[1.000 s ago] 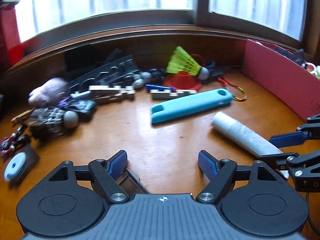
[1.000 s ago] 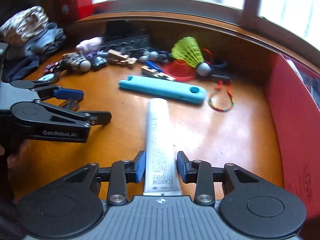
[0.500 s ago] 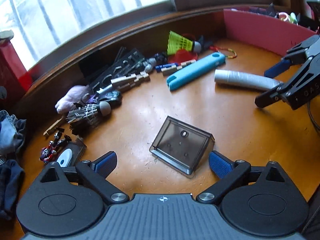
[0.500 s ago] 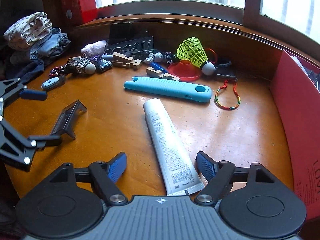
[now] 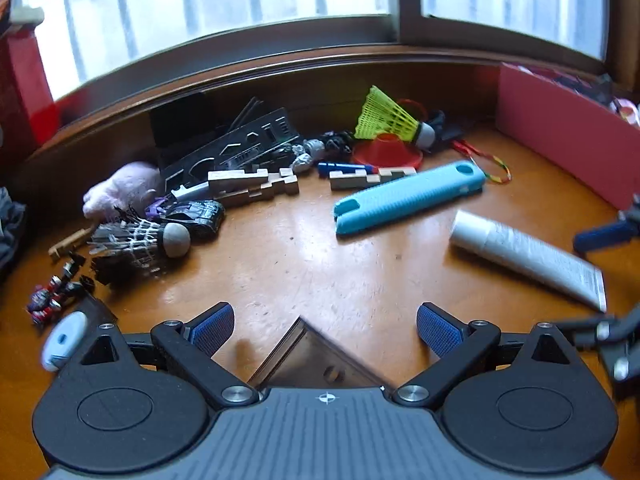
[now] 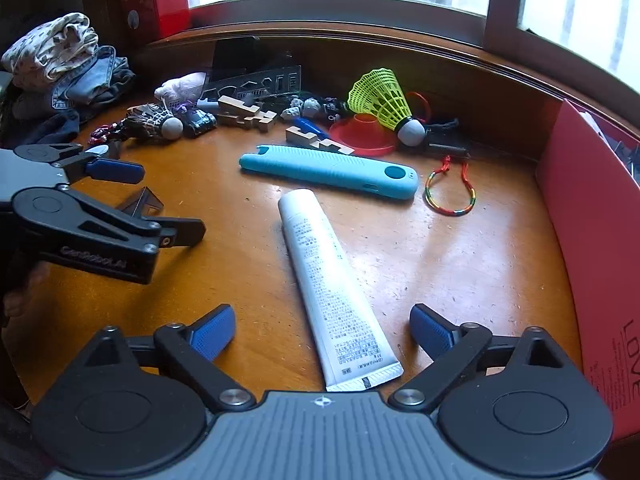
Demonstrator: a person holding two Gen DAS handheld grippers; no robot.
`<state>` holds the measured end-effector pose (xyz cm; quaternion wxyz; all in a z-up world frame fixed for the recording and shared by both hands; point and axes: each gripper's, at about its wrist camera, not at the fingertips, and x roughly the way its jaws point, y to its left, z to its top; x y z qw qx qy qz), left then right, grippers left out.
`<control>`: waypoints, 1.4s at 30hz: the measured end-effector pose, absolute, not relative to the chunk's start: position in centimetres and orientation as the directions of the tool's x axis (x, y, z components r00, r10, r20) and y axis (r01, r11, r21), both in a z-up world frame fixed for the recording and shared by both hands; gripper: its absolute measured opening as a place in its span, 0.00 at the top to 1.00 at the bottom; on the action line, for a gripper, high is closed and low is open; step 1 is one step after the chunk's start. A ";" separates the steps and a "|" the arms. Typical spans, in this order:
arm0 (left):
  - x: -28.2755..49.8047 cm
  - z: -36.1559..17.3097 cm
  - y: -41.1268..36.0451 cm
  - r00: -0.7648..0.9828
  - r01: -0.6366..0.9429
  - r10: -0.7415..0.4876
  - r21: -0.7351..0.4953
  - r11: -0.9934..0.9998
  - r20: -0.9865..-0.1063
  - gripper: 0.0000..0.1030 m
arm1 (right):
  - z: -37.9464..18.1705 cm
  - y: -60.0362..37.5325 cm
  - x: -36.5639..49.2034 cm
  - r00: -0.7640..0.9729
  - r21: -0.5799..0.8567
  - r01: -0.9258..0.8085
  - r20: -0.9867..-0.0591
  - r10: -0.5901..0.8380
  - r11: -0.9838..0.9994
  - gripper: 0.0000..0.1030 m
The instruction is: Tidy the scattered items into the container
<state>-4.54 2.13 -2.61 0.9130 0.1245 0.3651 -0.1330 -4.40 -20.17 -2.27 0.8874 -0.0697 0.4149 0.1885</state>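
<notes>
A white tube [image 6: 320,264] lies on the wooden table, its crimped end between the fingers of my right gripper [image 6: 322,316]. Those jaws are opening and the pads stand clear of the tube. My left gripper [image 5: 324,314] is open, with a smoky dark plastic piece [image 5: 312,356] on the table between its fingers, untouched. In the right wrist view the left gripper [image 6: 168,204] sits at the left over that piece [image 6: 146,202]. The red container [image 6: 592,216] stands along the right edge. A light blue case [image 6: 328,170] lies past the tube.
Along the back by the window lie a yellow shuttlecock [image 6: 380,96], a red cone [image 6: 364,134], wooden puzzle pieces [image 6: 248,112], a toy car [image 6: 200,122], a worn shuttlecock [image 6: 160,124] and a coloured bracelet [image 6: 450,196]. Folded clothes [image 6: 68,64] pile at the far left.
My right jaws have spread off the white tube, which now lies slanted on the table. My left jaws widened, left the dark plastic piece on the table, and the left hand shifted over it.
</notes>
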 end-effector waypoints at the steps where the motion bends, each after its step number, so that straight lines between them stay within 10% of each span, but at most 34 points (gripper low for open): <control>1: -5.2 -2.4 2.6 0.696 0.356 -0.154 0.151 0.922 -0.701 0.04 | -2.3 -20.2 -4.5 0.586 0.033 -0.391 -0.762 0.276 0.920 0.05; 9: -8.0 -1.8 4.0 0.679 0.480 -0.140 0.292 0.827 -0.721 0.02 | -2.5 -20.1 -4.3 0.587 0.037 -0.395 -0.758 0.283 0.918 0.00; 19: -3.6 -2.9 3.4 0.681 0.266 -0.155 0.044 0.963 -0.715 0.06 | -2.5 -19.7 -4.1 0.589 0.034 -0.415 -0.751 0.297 0.909 0.02; 25: -5.2 -0.4 6.5 0.729 0.275 -0.133 0.110 0.955 -0.671 0.06 | -0.1 -19.7 -5.1 0.592 0.070 -0.511 -0.694 0.410 0.857 0.43; 34: -3.1 -1.2 9.8 0.726 0.211 -0.075 0.118 0.970 -0.683 0.06 | 0.7 -11.6 -5.8 0.186 0.280 -0.841 -0.654 0.733 0.463 0.56; 42: -2.8 -2.3 10.2 0.691 0.224 -0.044 0.156 0.962 -0.721 0.09 | -0.8 -9.6 -3.5 0.267 0.226 -0.792 -0.707 0.655 0.567 0.65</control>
